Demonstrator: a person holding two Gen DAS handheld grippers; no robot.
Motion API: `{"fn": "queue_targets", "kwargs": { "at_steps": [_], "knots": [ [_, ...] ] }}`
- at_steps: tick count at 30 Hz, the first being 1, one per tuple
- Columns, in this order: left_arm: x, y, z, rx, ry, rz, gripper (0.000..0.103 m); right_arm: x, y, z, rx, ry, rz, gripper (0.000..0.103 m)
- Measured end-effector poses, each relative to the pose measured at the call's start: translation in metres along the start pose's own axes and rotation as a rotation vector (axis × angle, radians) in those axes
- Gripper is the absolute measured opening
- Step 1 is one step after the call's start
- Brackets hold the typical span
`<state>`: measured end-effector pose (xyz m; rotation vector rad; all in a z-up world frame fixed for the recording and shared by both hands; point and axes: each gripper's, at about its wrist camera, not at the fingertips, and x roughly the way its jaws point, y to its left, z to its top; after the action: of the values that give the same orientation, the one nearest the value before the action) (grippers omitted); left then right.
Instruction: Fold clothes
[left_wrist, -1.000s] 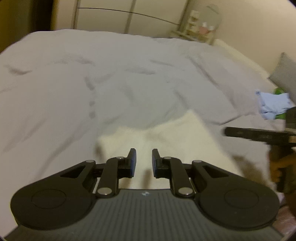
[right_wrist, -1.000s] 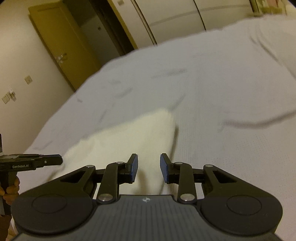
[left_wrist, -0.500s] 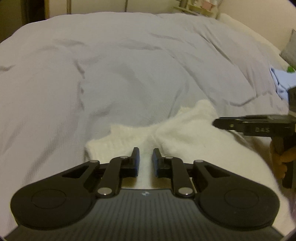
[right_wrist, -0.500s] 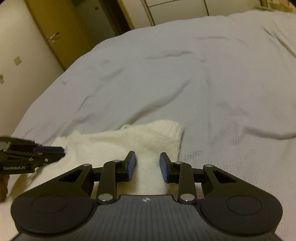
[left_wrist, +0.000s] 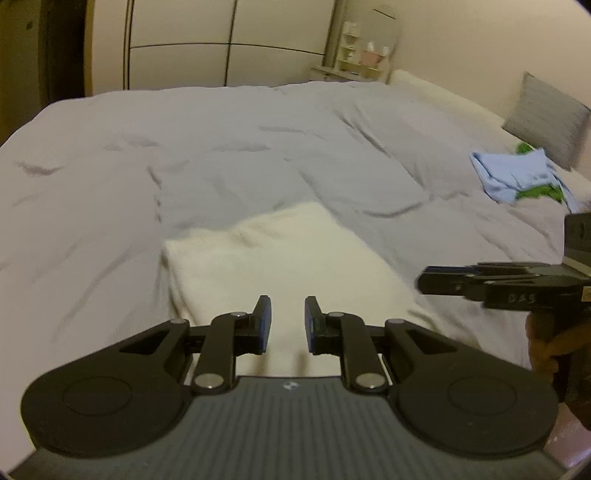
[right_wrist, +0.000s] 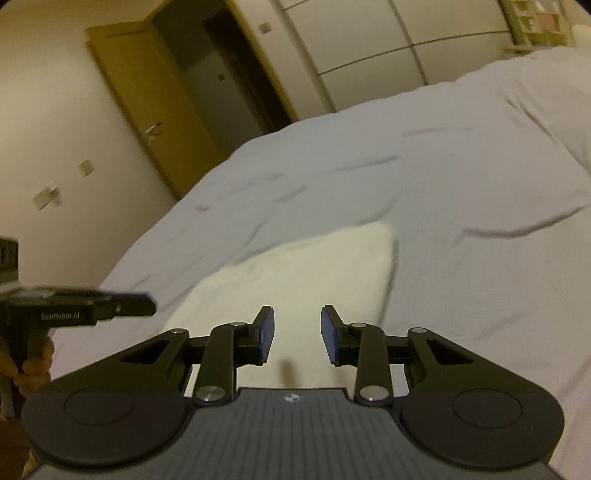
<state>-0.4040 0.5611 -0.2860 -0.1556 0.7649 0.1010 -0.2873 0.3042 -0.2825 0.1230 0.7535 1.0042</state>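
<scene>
A cream-white fuzzy garment (left_wrist: 280, 258) lies folded into a rectangle on the grey-white bed cover (left_wrist: 221, 147); it also shows in the right wrist view (right_wrist: 303, 273). My left gripper (left_wrist: 287, 325) is open and empty, raised above the garment's near edge. My right gripper (right_wrist: 296, 334) is open and empty, also above the near part of the garment. Each gripper shows in the other's view, the right gripper at the right side (left_wrist: 480, 282) and the left gripper at the left side (right_wrist: 92, 308).
A light blue and green pile of clothes (left_wrist: 517, 177) lies at the bed's right, next to a grey pillow (left_wrist: 550, 118). White wardrobes (left_wrist: 221, 44) and a small shelf (left_wrist: 358, 55) stand behind the bed. A wooden door (right_wrist: 147, 110) is at the left.
Both grippers have lifted up and back from the garment, staying open. The garment now lies as a neater folded rectangle, and more of the room shows.
</scene>
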Motion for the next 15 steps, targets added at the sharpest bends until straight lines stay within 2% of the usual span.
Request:
{"fn": "queue_targets", "kwargs": {
  "at_steps": [2, 3, 4, 6, 8, 10, 13, 15],
  "knots": [
    [-0.005, -0.009, -0.019, 0.016, 0.000, 0.004, 0.016, -0.006, 0.016, -0.017, -0.041, 0.000, -0.014, 0.033],
    [-0.008, -0.013, -0.028, 0.025, 0.000, 0.007, 0.010, -0.004, 0.023, -0.025, -0.060, 0.017, -0.023, 0.033],
    [-0.010, -0.018, -0.037, 0.033, 0.000, 0.009, 0.010, 0.000, 0.028, -0.034, -0.083, 0.039, -0.044, 0.033],
    [-0.007, -0.018, -0.050, 0.014, -0.017, 0.028, 0.008, 0.011, 0.037, -0.055, -0.172, 0.059, -0.109, 0.033],
    [-0.005, -0.018, -0.055, -0.008, -0.021, 0.039, 0.008, 0.017, 0.045, -0.068, -0.254, 0.057, -0.139, 0.033],
    [-0.006, -0.017, -0.050, -0.030, -0.010, 0.042, 0.007, 0.019, 0.049, -0.068, -0.285, 0.064, -0.154, 0.033],
    [-0.016, -0.020, -0.034, -0.049, -0.017, 0.037, 0.007, 0.010, 0.043, -0.048, -0.198, 0.080, -0.118, 0.033],
    [-0.020, -0.019, -0.019, -0.067, -0.044, 0.018, 0.009, 0.002, 0.041, -0.033, -0.164, 0.028, -0.109, 0.033]
  ]
}}
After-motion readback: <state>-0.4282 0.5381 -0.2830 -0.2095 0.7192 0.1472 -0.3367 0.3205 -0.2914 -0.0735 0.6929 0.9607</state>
